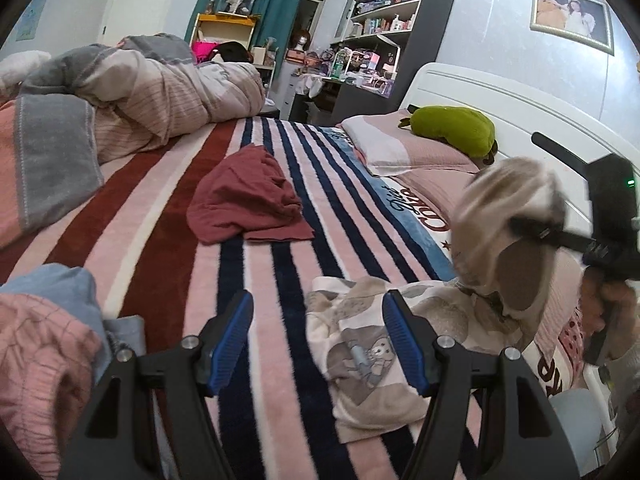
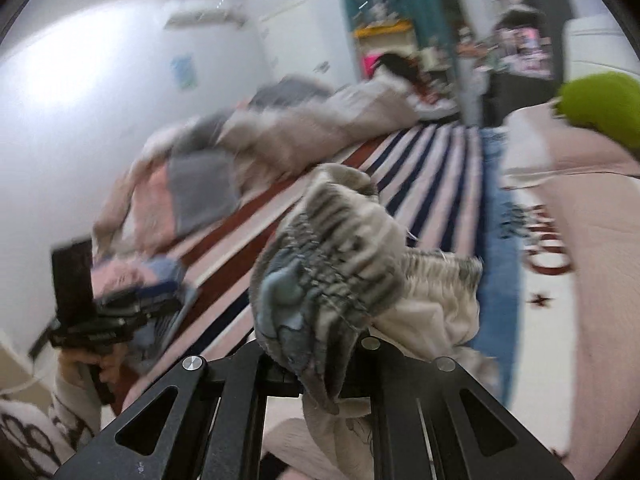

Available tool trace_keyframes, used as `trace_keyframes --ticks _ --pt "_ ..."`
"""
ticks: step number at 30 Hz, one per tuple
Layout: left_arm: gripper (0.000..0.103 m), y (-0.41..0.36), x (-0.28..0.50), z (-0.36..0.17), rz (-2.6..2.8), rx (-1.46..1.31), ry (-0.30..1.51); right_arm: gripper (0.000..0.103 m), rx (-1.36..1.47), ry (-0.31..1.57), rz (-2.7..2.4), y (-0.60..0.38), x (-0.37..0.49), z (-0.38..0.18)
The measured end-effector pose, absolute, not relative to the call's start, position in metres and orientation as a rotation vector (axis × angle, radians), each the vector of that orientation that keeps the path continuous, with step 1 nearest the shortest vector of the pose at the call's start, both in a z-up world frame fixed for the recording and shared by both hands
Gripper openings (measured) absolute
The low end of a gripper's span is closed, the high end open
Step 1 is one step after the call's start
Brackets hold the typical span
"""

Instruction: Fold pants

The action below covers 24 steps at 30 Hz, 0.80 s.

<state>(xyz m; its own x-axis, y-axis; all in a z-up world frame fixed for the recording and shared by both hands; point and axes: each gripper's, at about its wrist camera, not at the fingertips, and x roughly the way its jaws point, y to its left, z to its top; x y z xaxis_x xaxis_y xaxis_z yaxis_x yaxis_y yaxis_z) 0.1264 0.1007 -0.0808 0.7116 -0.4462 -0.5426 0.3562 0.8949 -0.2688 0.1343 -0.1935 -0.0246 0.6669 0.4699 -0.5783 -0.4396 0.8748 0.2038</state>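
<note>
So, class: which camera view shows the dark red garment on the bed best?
The left wrist view: the dark red garment lies crumpled and sharp on the striped blanket. The right wrist view is motion-blurred, and the held pants fill its middle; no red garment shows.

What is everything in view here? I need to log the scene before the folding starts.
Pants: one, cream and grey print, near bed edge, one end lifted.
Red cloth: one, crumpled mid-bed.
Blanket: one, pink, red, navy stripes, covering bed.
Quilt: one, pink and grey, heaped far side.
Pillow: one, pink, by headboard.
Green plush: one, on pillow.
Shelves: one unit, dark, against wall.
Left gripper: open, empty.
Right gripper: shut on pants.
</note>
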Motion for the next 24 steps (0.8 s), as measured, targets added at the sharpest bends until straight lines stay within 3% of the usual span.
trace_keyframes --ticks 5,11,13,15,16,24 --pt "0.063 0.107 0.123 -0.088 -0.444 -0.149 0.659 0.005 -0.034 0.881 0.571 -0.144 0.161 -0.089" --pt "0.064 0.094 0.123 -0.100 -0.486 -0.144 0.709 0.018 -0.050 1.078 0.620 -0.129 0.170 -0.137" --pt "0.064 0.086 0.125 -0.102 -0.509 -0.141 0.719 0.026 -0.042 1.073 0.646 -0.131 0.164 -0.131" --pt "0.065 0.076 0.126 -0.102 -0.550 -0.145 0.726 0.044 -0.027 1.045 0.665 -0.139 0.154 -0.118" --pt "0.065 0.071 0.126 -0.102 -0.570 -0.147 0.727 0.047 -0.014 1.028 0.677 -0.144 0.149 -0.112" --pt "0.075 0.017 0.131 -0.106 -0.712 -0.128 0.771 0.048 0.040 0.907 0.556 -0.208 0.114 -0.081"
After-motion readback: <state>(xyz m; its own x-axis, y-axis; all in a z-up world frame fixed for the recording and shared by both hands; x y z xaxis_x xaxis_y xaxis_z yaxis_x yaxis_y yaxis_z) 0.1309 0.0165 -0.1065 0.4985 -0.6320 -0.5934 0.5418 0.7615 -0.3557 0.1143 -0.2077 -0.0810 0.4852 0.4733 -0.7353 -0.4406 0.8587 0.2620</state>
